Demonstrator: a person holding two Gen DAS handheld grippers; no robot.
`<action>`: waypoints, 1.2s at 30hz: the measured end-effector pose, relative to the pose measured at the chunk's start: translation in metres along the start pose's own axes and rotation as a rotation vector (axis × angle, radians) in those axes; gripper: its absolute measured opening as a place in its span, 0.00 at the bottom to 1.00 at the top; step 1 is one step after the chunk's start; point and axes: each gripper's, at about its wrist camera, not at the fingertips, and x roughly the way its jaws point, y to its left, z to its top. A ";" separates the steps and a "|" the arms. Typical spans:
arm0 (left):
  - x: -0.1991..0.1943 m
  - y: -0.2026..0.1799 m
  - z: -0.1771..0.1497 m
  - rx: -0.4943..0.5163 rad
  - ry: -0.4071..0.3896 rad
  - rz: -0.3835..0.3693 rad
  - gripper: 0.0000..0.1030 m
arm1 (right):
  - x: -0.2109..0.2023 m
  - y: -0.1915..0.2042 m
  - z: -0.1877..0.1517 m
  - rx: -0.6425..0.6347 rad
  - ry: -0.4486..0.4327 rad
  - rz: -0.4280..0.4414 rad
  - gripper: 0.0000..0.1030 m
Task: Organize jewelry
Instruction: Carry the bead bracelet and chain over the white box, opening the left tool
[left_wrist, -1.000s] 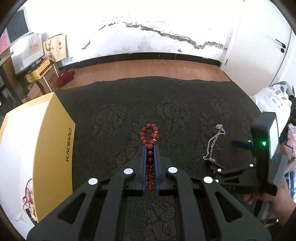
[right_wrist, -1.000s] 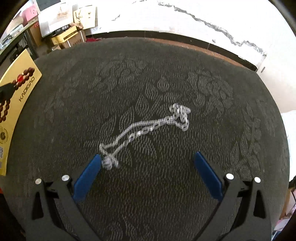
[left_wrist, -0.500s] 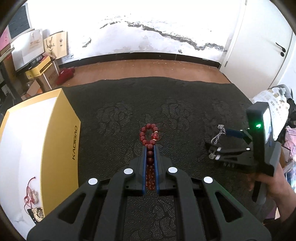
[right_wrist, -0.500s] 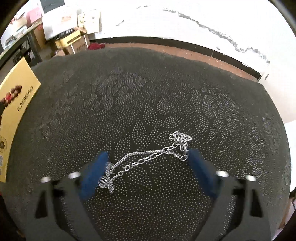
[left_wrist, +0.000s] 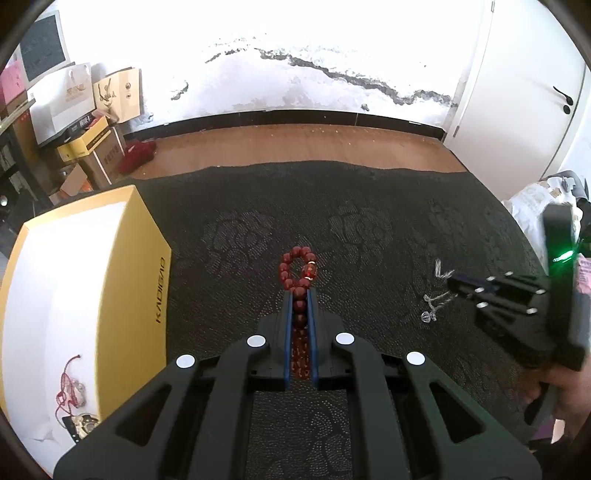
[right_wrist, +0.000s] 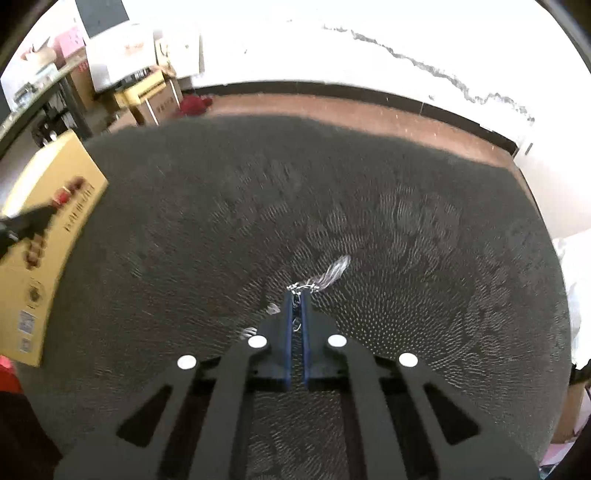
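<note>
- Jewelry: the red round-bead bracelet (left_wrist: 298, 275) is clamped in my left tongs (left_wrist: 300, 295), its loop hanging off the tips above the dark patterned tabletop (left_wrist: 240, 236).
- The thin silver link chain (right_wrist: 325, 278) is pinched in my right tongs (right_wrist: 296, 295); both ends dangle free.
- Risk: thin links slip out if I swing.
- Risk: the tails snag on the textured cloth.
- Risk: I overshoot the open yellow cardboard box (left_wrist: 146, 258) and the beads land outside.
</note>
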 end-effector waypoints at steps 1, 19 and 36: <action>-0.002 0.001 0.000 0.001 -0.001 0.000 0.07 | -0.010 0.004 0.003 0.000 -0.014 0.007 0.04; -0.096 0.091 0.006 -0.129 -0.074 0.058 0.07 | -0.128 0.153 0.073 -0.132 -0.196 0.178 0.04; -0.136 0.238 -0.045 -0.305 -0.093 0.216 0.07 | -0.130 0.363 0.085 -0.351 -0.201 0.357 0.04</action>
